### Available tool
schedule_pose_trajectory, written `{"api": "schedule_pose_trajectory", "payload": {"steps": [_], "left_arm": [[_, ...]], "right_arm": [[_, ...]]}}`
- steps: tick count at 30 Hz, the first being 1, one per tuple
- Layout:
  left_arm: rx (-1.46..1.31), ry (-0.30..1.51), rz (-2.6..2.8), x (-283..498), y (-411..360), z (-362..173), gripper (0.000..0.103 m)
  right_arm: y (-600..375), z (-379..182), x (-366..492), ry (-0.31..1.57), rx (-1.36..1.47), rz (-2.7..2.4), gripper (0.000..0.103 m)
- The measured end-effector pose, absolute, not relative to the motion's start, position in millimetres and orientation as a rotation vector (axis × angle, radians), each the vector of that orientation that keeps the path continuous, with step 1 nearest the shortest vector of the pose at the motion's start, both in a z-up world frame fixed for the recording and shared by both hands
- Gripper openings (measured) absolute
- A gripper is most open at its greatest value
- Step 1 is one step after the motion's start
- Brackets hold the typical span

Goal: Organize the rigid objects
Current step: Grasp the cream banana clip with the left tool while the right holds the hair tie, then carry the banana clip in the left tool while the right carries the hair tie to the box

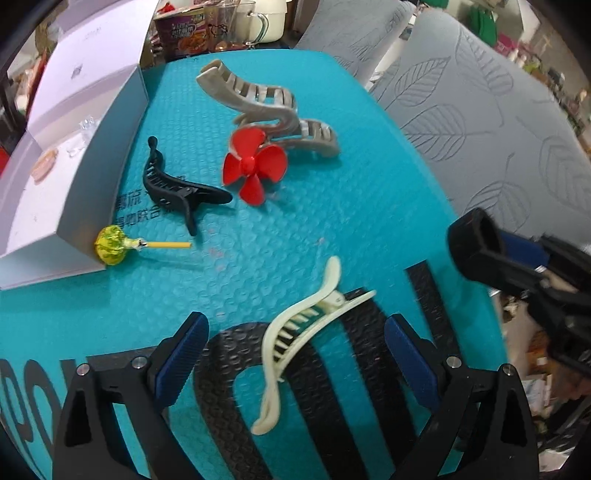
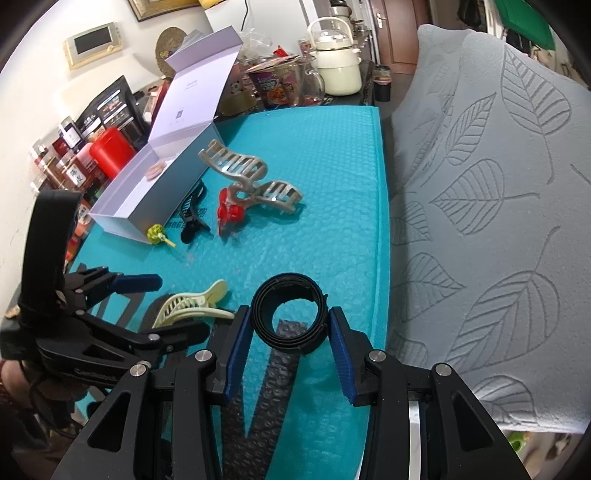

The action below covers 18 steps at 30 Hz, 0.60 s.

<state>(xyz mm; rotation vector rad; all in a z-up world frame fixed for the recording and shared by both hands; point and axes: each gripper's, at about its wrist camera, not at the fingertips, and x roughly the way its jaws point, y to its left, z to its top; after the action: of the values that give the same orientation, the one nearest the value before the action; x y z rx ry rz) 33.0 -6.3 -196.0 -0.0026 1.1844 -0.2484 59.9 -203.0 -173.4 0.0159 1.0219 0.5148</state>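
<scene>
While the right gripper point(image 2: 290, 352) is squeezing a black ring point(image 2: 289, 312), the left gripper point(image 1: 295, 360) is spreading wide around a cream hair clip point(image 1: 295, 339).

Home living area, not a lab. Evidence: cream kettle point(image 2: 338, 61) and instant noodle cup point(image 2: 271, 83) on a cluttered dark side table, wall intercom panel point(image 2: 93, 44), wooden door point(image 2: 397, 29), grey leaf-pattern sofa point(image 2: 480, 184) beside the teal mat point(image 2: 314, 166).

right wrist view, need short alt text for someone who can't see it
The right gripper clamps a black coiled band above a teal bubble mat. At left, the open left gripper straddles a cream hair clip; further back lie a beige claw clip, red propeller and open white box.
</scene>
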Motion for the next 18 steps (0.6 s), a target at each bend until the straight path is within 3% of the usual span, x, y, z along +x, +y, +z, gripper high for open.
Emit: {"api": "schedule_pose_trajectory", "payload": {"steps": [3, 6, 9, 18], "left_arm": [[0.048, 1.180, -0.257, 30.3, -10.1, -200.4, 0.093], [0.112, 1.146, -0.211, 26.8, -19.0, -203.5, 0.053], [0.110, 1.123, -0.216, 23.7, -21.5, -201.1, 0.024], [0.076, 1.119, -0.231, 14.6, -24.7, -188.2, 0.021]], "right_arm": [[-202.5, -174.7, 57.7, 1.026, 0.009, 0.514, 0.041], [-202.3, -176.0, 55.3, 1.031, 0.003, 0.512, 0.041], [-203.0, -176.6, 53.0, 1.034, 0.003, 0.508, 0.041], [-207.2, -172.1, 45.8, 1.029, 0.020, 0.495, 0.041]]}}
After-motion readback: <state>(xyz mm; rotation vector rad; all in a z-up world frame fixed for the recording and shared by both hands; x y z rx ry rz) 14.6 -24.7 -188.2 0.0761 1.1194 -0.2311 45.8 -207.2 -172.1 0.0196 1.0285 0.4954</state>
